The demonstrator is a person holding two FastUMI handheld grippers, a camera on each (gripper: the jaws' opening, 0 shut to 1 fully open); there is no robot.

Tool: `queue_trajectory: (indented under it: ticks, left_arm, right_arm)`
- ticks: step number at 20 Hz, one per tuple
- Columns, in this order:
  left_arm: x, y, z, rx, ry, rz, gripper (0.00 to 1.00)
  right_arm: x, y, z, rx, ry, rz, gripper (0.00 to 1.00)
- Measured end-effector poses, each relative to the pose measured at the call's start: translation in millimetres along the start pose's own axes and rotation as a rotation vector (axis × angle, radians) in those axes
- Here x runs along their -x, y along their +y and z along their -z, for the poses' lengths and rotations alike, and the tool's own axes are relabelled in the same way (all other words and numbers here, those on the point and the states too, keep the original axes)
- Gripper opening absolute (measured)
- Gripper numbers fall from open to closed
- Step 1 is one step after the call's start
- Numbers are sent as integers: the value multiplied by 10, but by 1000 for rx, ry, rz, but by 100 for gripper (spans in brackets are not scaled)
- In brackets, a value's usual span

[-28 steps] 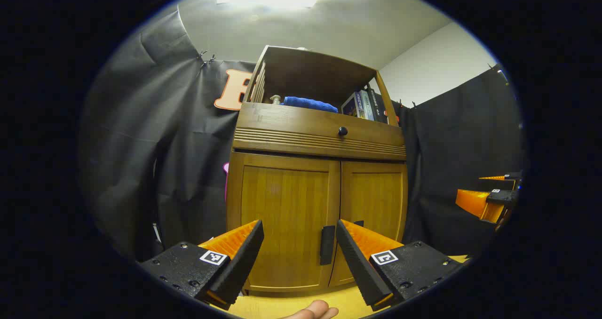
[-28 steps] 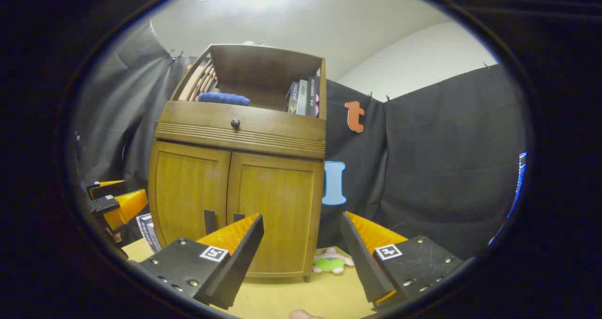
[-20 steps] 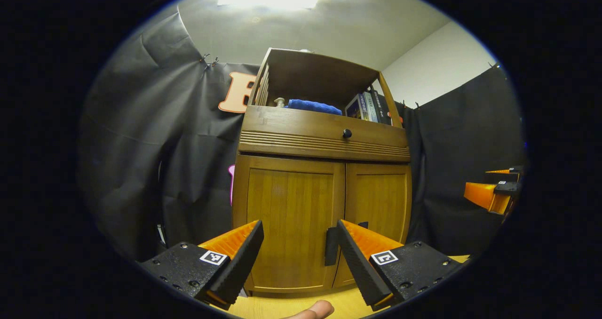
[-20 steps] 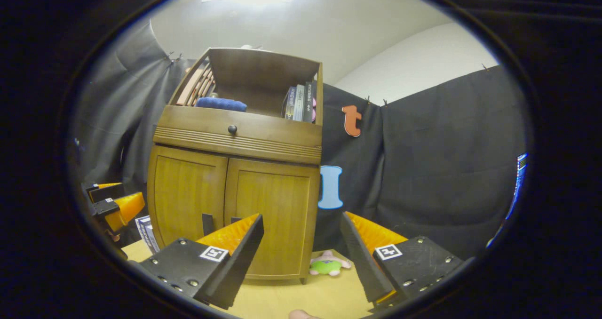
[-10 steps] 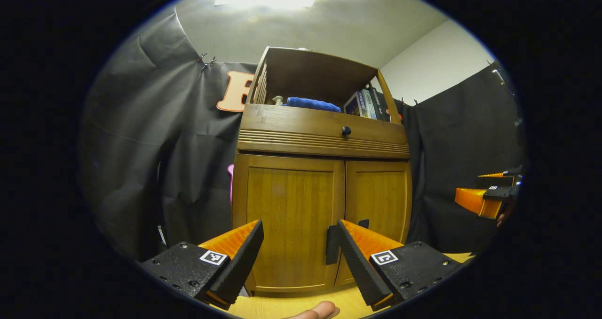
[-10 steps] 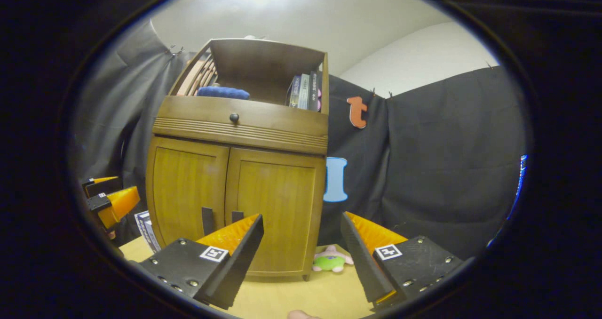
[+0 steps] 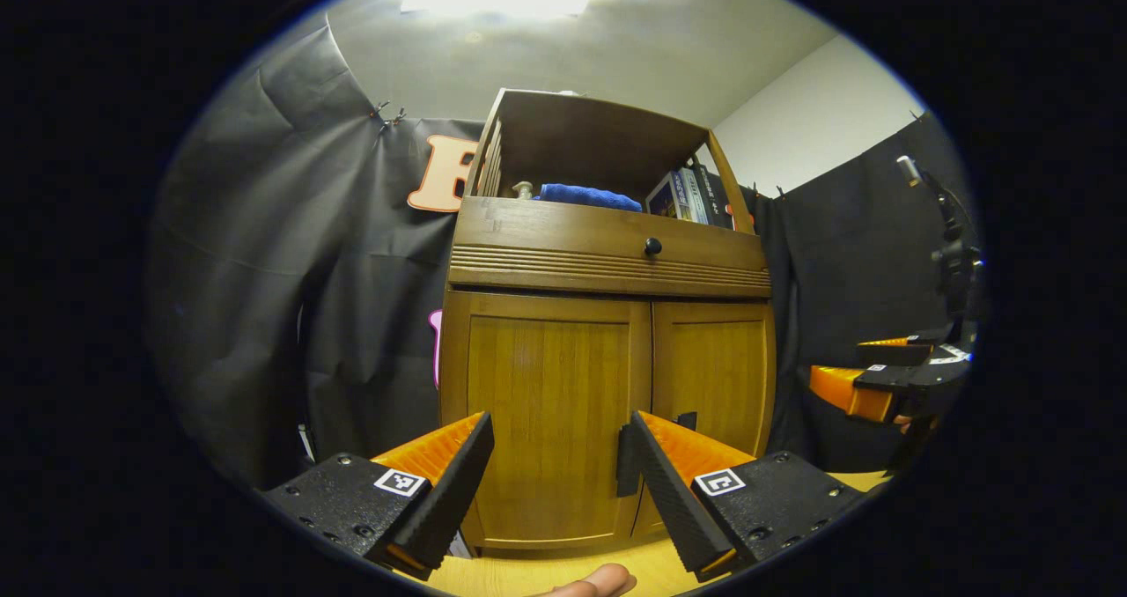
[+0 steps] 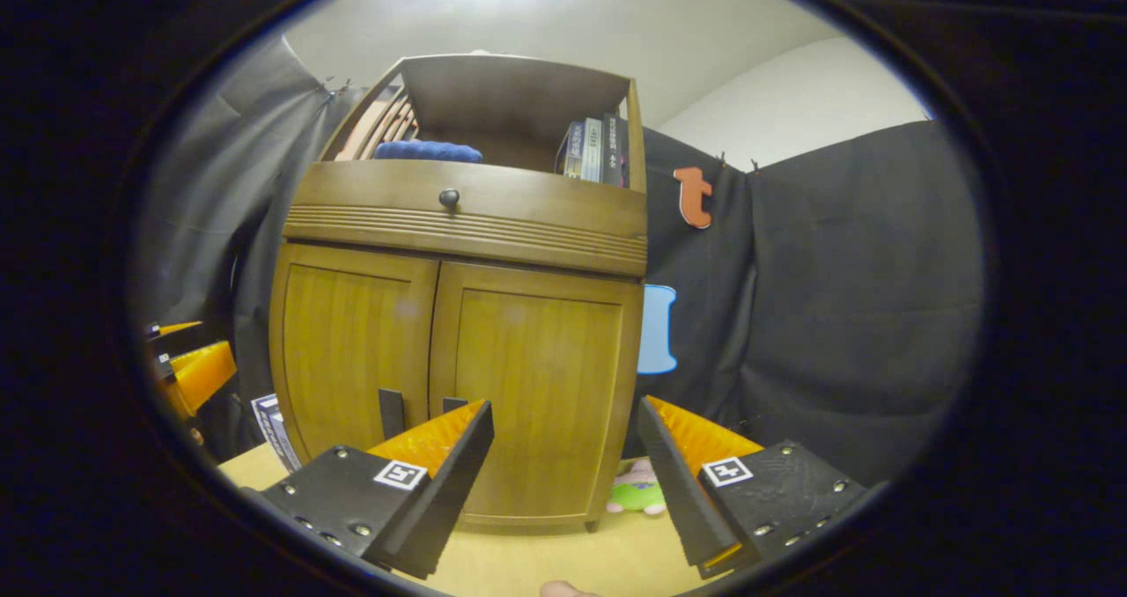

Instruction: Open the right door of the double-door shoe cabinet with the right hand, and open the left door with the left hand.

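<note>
Shoe cabinet [image 8: 453,315] stands ahead of both grippers, and both doors are shut. No door is opened yet; this is the reaching step. The right gripper [image 8: 563,456] has its fingers wide, holding nothing, and the right door's handle [image 8: 453,405] peeks just above its left finger. Next, I think, it must move in and close on that handle, then pull. The left gripper [image 7: 559,465] waits, fingers wide too, with the left door's handle [image 7: 625,460] beside its right finger.

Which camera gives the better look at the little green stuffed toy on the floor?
The right gripper view: the green stuffed toy lies beside the cabinet's right foot, partly behind a tool finger. I cannot make it out in the left gripper view.
</note>
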State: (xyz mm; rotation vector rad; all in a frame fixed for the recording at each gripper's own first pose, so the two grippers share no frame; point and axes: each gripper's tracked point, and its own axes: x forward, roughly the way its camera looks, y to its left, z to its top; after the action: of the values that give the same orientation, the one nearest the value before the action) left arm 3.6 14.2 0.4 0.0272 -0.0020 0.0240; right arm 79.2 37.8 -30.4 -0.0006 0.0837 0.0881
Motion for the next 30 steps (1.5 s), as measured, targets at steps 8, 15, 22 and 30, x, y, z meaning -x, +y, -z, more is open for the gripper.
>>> queue_trajectory:
  ticks: [8, 15, 22, 30]
  left_arm:
    - [-60, 45, 84, -1, 29, -6, 92]
    - [-108, 21, 148, 6, 53, 14, 95]
    - [-162, 133, 160, 25, 58, -4, 92]
    - [-237, 171, 281, 28, 95, -29, 95]
  right_arm:
    - [-649, 528, 471, -12, 109, -100, 98]
    - [-1159, 1091, 812, -69, 141, -177, 98]
    - [-1460, 1343, 1107, 33, 165, -214, 89]
    - [-1479, 1355, 1157, -89, 172, -293, 28]
